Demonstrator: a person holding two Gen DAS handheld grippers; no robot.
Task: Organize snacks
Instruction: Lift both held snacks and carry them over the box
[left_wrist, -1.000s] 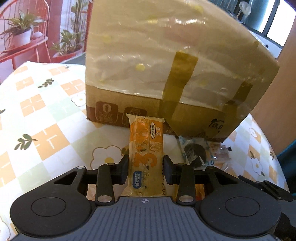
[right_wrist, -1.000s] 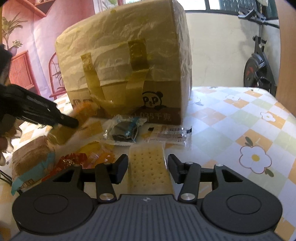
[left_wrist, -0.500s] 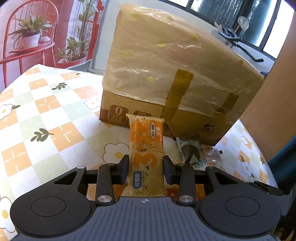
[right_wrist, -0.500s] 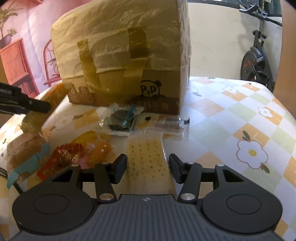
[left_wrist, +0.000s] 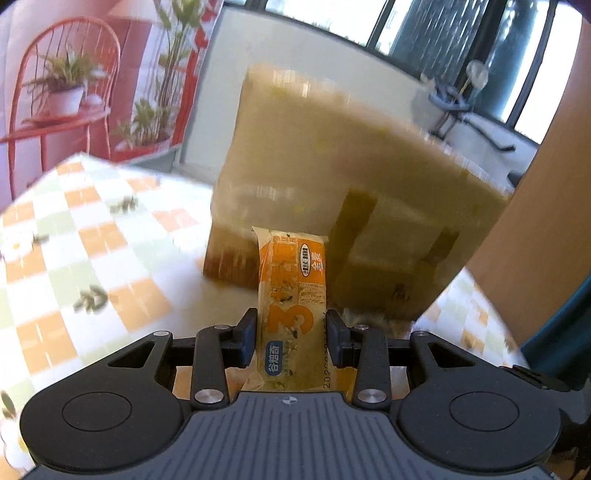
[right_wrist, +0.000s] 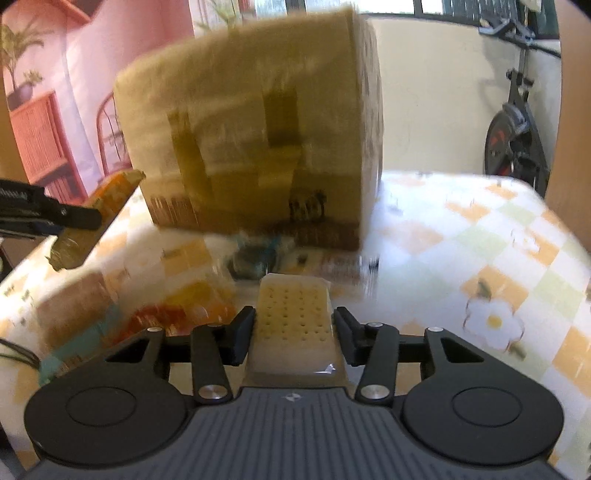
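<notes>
Orange snack bar (left_wrist: 293, 314) clamped in left tongs (left_wrist: 291, 334), cracker pack (right_wrist: 293, 325) clamped in right tongs (right_wrist: 294, 330), both held above checkered tabletop (right_wrist: 461, 236) before taped cardboard box (right_wrist: 255, 147), scene blurred.

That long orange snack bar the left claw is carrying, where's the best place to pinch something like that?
Across its narrow width near one end, coming in along its length, as the left claw does now. The orange snack bar is long, flat and slim, so its two long edges fit between the fingers and the rest sticks straight out ahead.
</notes>
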